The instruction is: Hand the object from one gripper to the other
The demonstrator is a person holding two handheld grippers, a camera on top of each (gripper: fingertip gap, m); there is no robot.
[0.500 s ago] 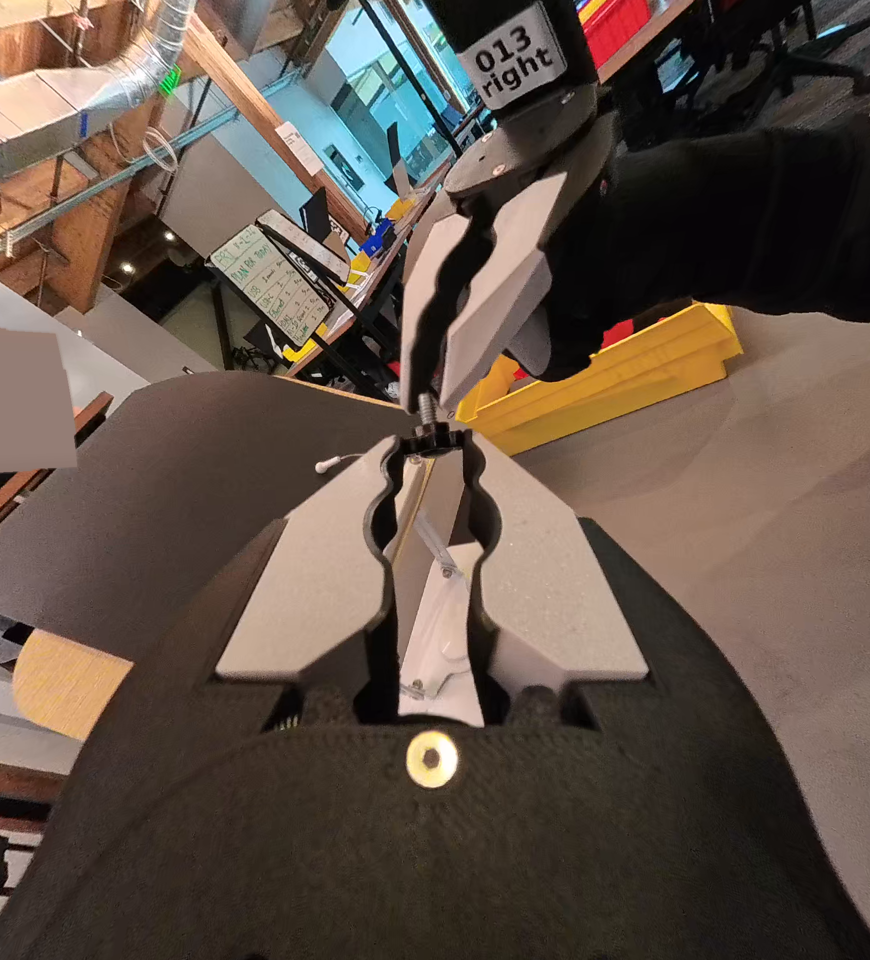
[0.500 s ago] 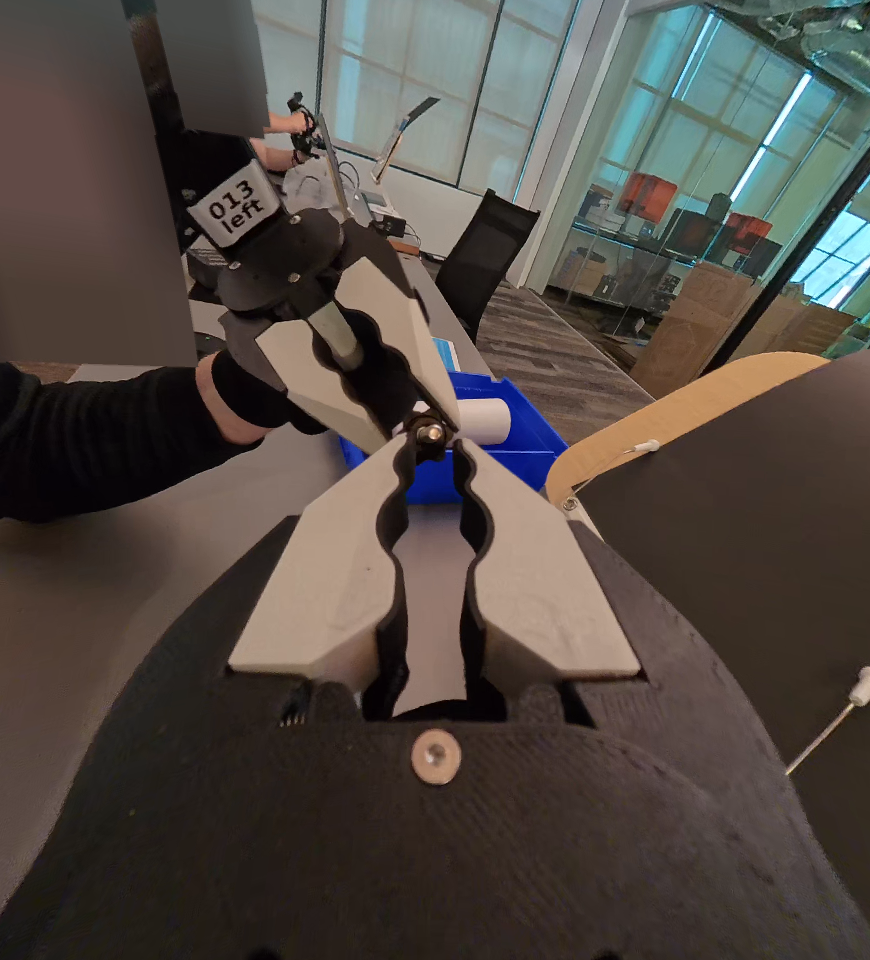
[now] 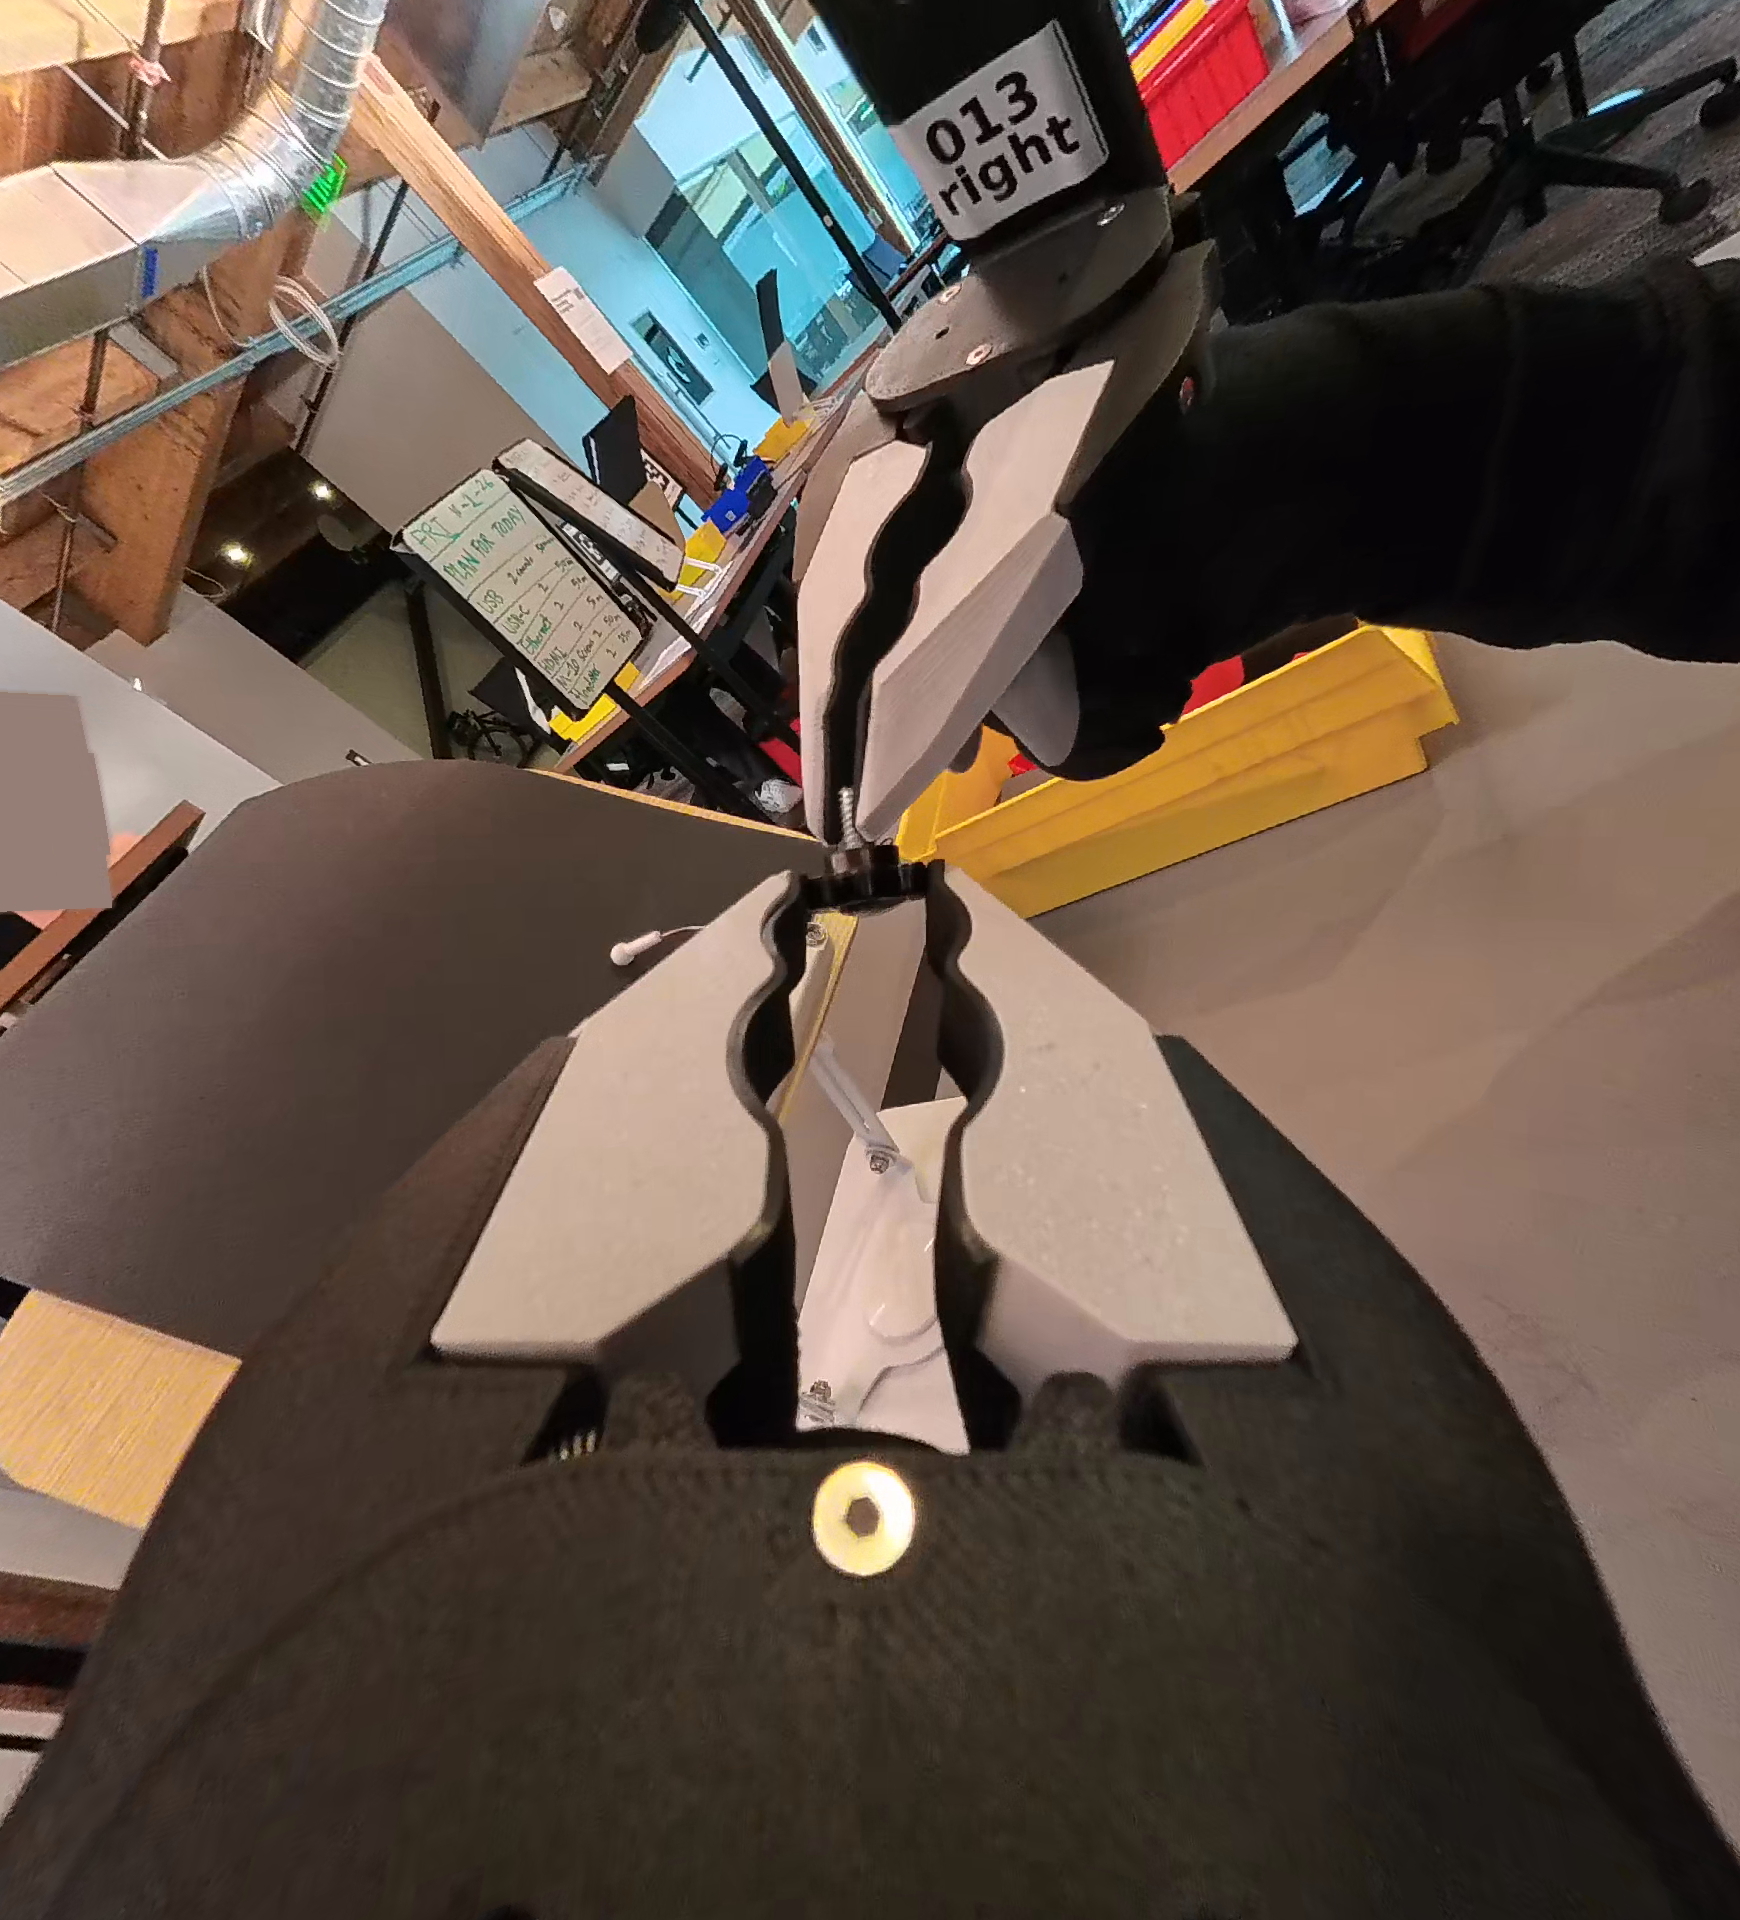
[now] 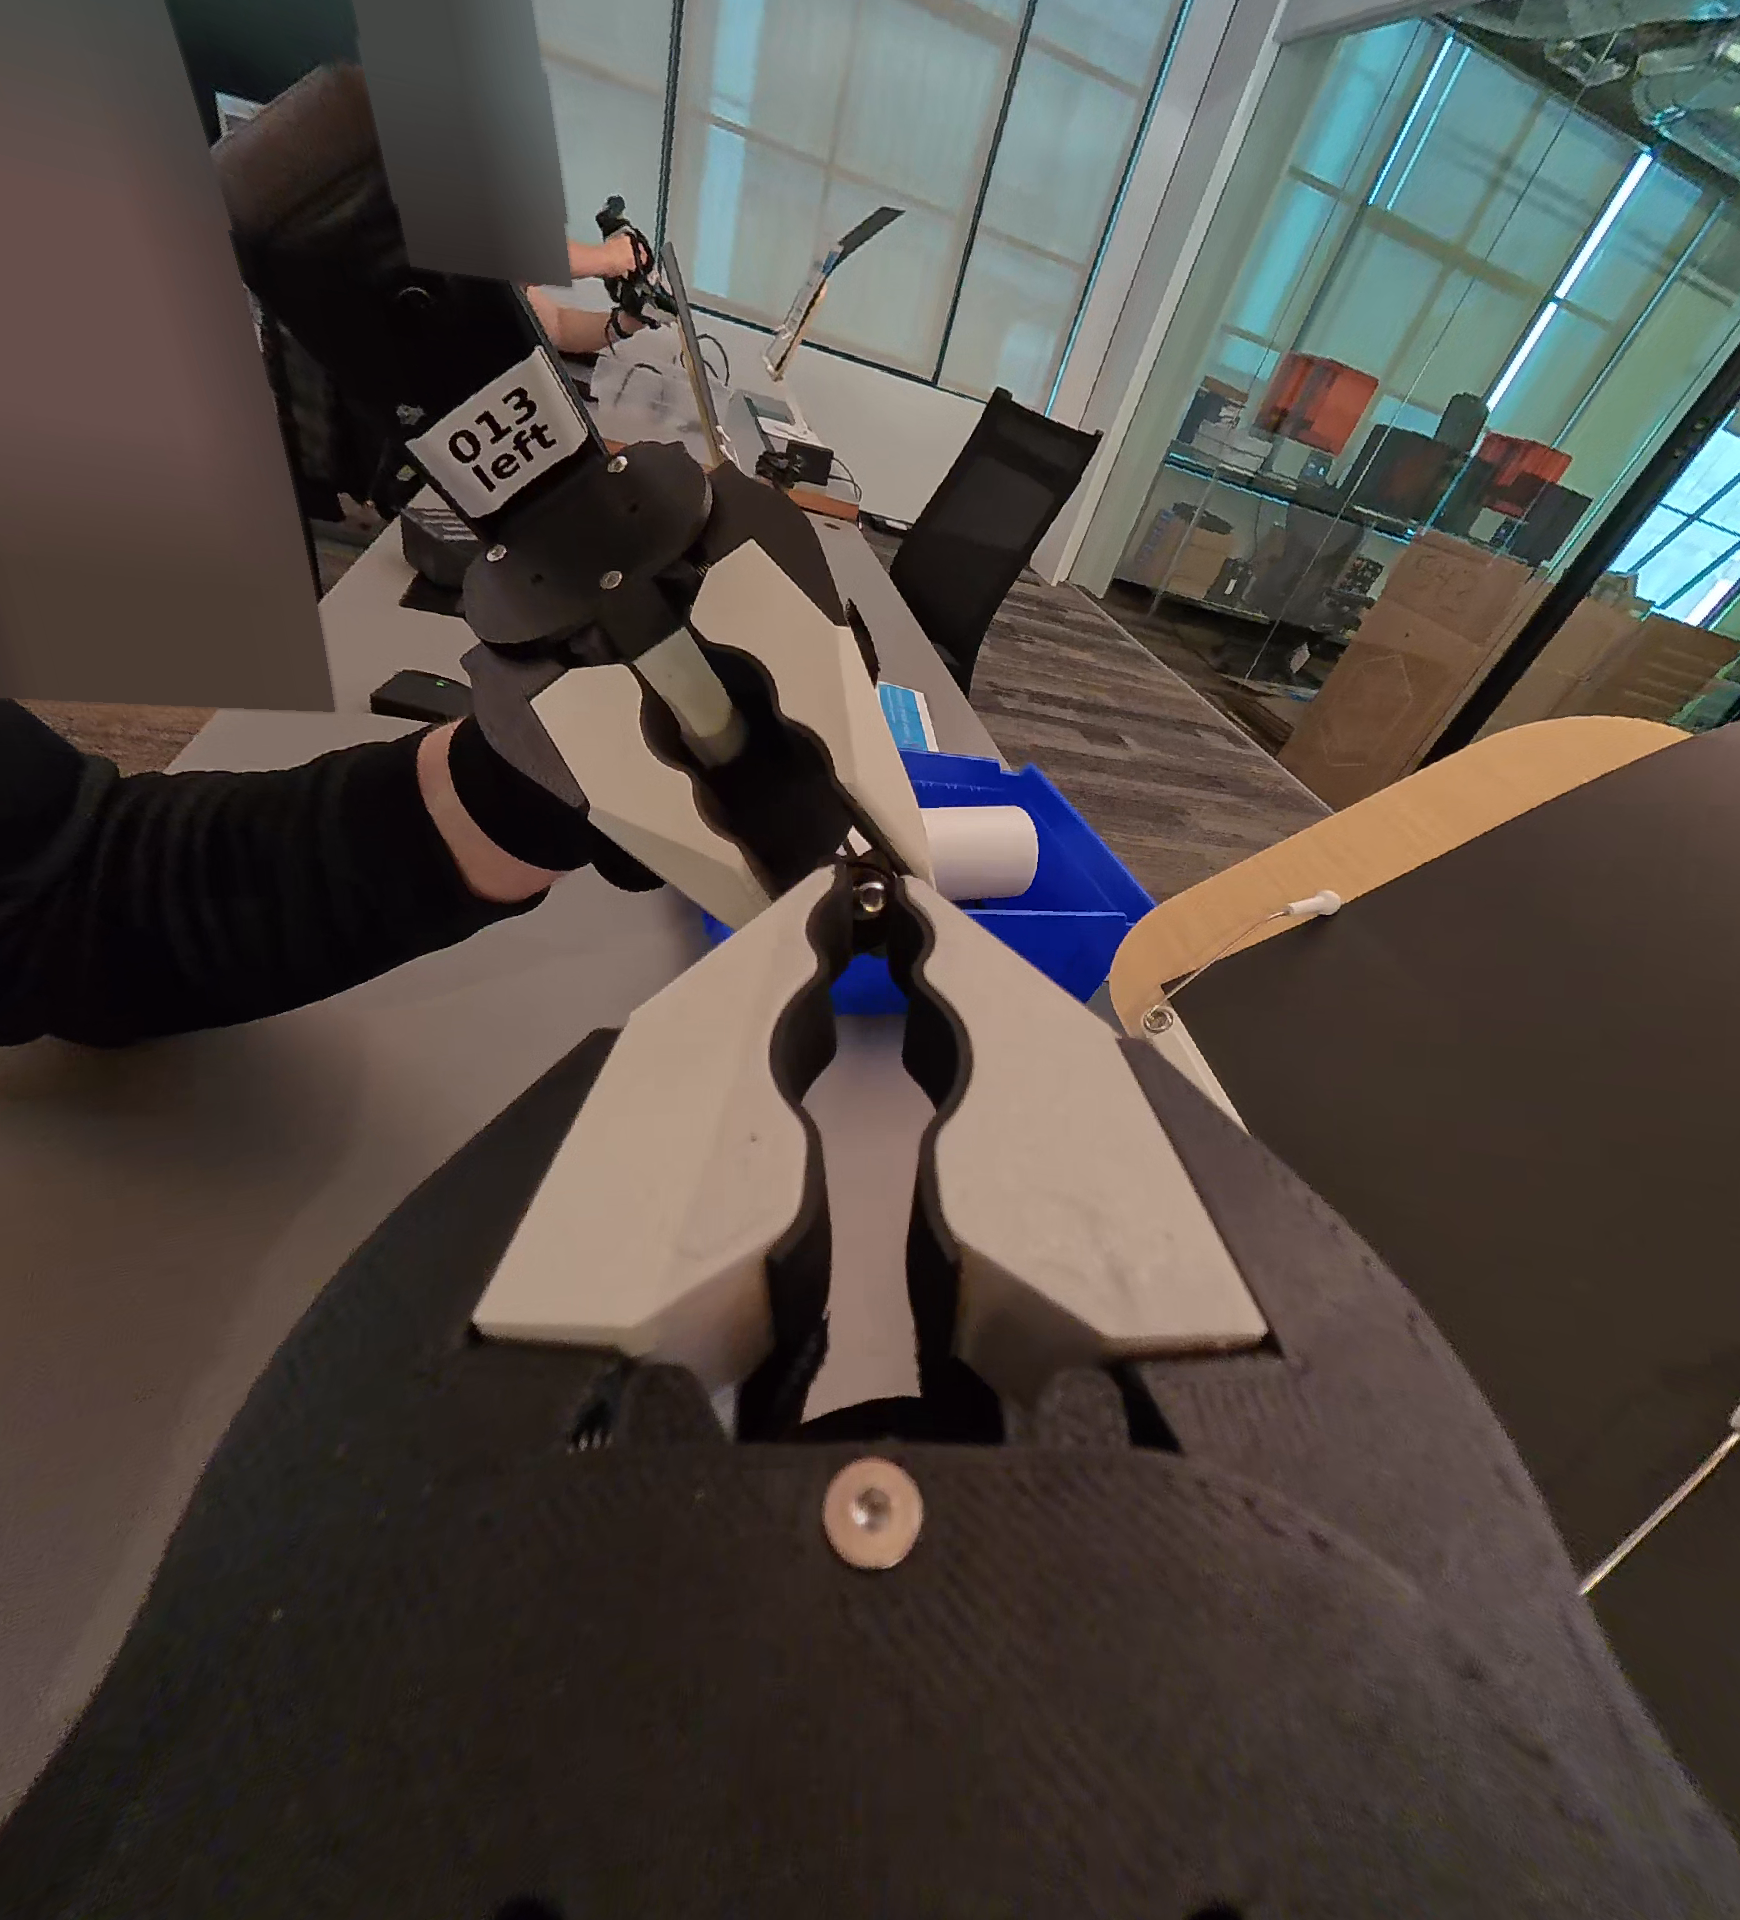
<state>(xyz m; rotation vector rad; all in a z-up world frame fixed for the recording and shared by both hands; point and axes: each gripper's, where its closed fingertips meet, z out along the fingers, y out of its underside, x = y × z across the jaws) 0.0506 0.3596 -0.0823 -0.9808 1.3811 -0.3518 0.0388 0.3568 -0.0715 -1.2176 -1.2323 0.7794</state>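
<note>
The object is a small screw with a black knob and a threaded metal shaft. In the left wrist view, my left gripper is shut on the knob at its fingertips. My right gripper comes down from above and is shut on the shaft. In the right wrist view, my right gripper holds the shaft's end between its tips. The left gripper reaches in from the upper left and meets it tip to tip. Both are held above the grey table.
Yellow bins sit on the table behind the right gripper. A blue bin with a white roll sits behind the left gripper. Dark curved boards stand at the table's side. A person's black sleeves hold both grippers.
Almost nothing. Both grippers stay tip to tip on the screw, with only a slight shift in the views.
</note>
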